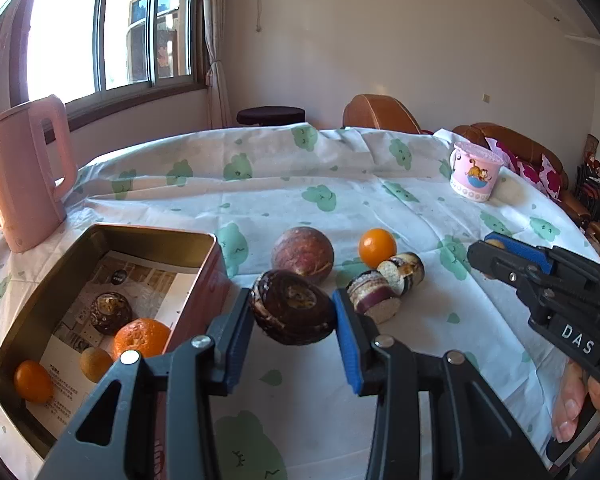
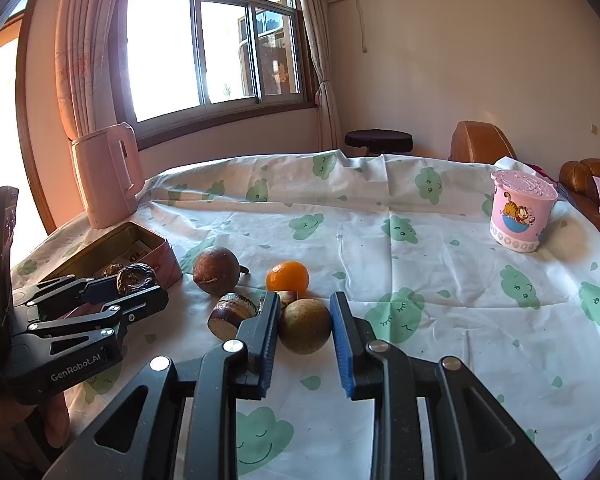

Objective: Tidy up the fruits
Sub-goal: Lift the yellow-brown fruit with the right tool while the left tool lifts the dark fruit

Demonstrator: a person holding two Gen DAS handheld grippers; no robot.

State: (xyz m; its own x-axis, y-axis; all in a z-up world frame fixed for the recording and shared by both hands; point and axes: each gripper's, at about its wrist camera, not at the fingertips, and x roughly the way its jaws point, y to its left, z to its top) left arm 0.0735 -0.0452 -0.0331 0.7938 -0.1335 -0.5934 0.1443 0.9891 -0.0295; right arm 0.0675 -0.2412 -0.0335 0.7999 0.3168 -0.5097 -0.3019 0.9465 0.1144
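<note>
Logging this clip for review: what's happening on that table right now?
A person holds a gripper in each hand, sorting fruit into a metal tin. The left gripper is shut on a dark wrinkled fruit beside the tin's near corner. The right gripper is shut on a brownish round fruit. Four fruits already lie in the tin. On the tablecloth a purple round fruit, a small orange and two cut pieces remain.
</note>
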